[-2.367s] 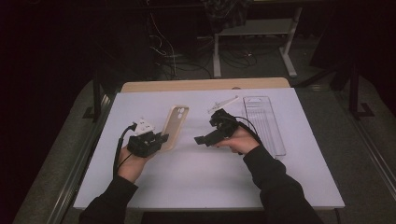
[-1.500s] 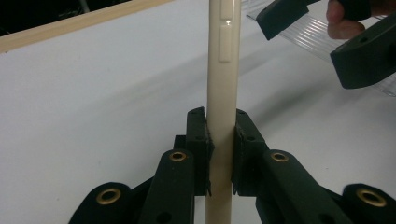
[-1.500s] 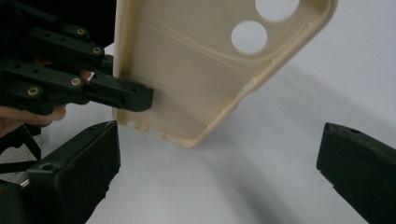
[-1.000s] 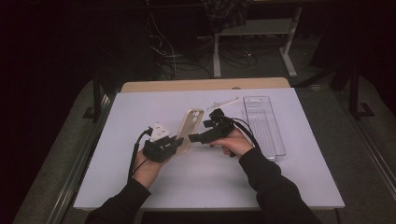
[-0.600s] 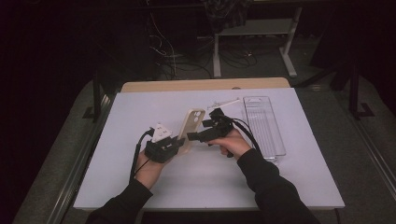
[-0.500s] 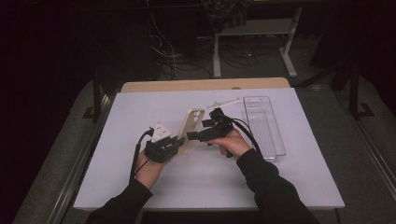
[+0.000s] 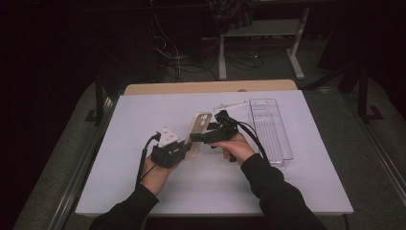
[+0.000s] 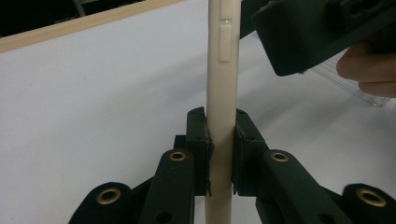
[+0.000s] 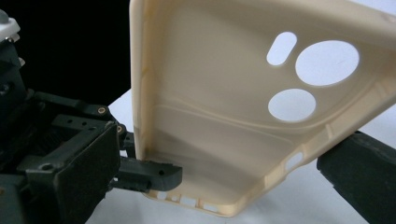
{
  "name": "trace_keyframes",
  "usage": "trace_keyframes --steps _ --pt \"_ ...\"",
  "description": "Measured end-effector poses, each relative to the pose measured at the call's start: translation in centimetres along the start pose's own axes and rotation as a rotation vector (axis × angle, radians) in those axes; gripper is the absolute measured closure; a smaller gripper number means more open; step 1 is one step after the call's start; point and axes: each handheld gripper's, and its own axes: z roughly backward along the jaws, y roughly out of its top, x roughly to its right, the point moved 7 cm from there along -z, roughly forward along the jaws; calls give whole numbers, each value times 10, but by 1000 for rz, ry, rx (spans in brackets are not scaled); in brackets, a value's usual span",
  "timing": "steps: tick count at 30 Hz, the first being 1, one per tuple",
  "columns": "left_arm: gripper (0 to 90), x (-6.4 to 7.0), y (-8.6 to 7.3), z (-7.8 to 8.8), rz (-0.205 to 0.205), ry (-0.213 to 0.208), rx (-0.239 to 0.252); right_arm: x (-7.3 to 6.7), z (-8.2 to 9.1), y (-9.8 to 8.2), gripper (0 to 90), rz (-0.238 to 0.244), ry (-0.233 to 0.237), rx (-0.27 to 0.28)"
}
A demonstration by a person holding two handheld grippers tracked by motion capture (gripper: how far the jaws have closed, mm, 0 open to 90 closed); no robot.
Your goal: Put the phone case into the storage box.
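Note:
A cream phone case stands tilted above the white table, its lower end pinched by my left gripper. In the left gripper view the case runs edge-on between the pads, and the left gripper is shut on it. My right gripper comes in from the right at the case's middle. In the right gripper view the hollow inside of the case, with its camera cut-outs, lies between the two wide-set jaws of my right gripper. That gripper stands open and is not pressing the case.
A clear plastic tray lies lengthwise at the right of the white table sheet. A small white part rests behind the right hand. A wooden edge borders the far side; the floor beyond is dark, with cables and a stand.
Since the earliest frame my left gripper has carried the case right and nearer, and the right gripper has closed in on it. Over the last second nothing visibly moved.

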Motion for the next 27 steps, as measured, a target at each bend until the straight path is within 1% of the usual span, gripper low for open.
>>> trace_keyframes --steps 3,5,6,8,10,11,12,13,14,15,16,19,20,21,24,27 --pt "800 1 0 0 -5 3 -2 1 0 1 0 -4 0 9" --pt "800 2 0 0 1 1 -1 1 0 1 0 -13 1 12" --pt "800 1 -1 0 -6 2 -9 1 0 1 0 -14 -2 14" --pt "800 3 -1 0 -7 1 -8 1 0 1 0 -23 -1 14" --pt "800 5 0 -1 4 0 9 2 -1 1 0 -24 -5 12" --pt "800 6 0 -1 -1 0 3 2 -1 1 0 -28 -4 12" --pt "800 7 1 -1 1 -3 12 2 -1 0 0 -27 -3 14" --pt "800 8 1 -1 -7 -2 5 2 -2 0 0 -29 -1 14" --pt "800 9 1 -1 -4 -2 11 2 -2 0 0 -31 -3 16" --pt "800 10 1 -1 -14 -3 10 3 -2 1 0 -30 -2 21" --pt "800 10 0 0 -25 -3 -1 3 -2 1 0 -32 0 24" --pt "800 12 1 -1 -26 -3 4 2 -2 1 0 -38 3 26" --pt "800 13 1 -1 -21 -5 8 2 -2 2 0 -40 3 27" --pt "800 13 1 -1 -27 -4 6 2 -2 2 0 -41 4 27" --pt "800 14 2 -1 -12 -3 25 2 -3 0 0 -46 6 15" --pt "800 14 3 -1 -6 -2 30 2 -5 -1 0 -44 3 0"
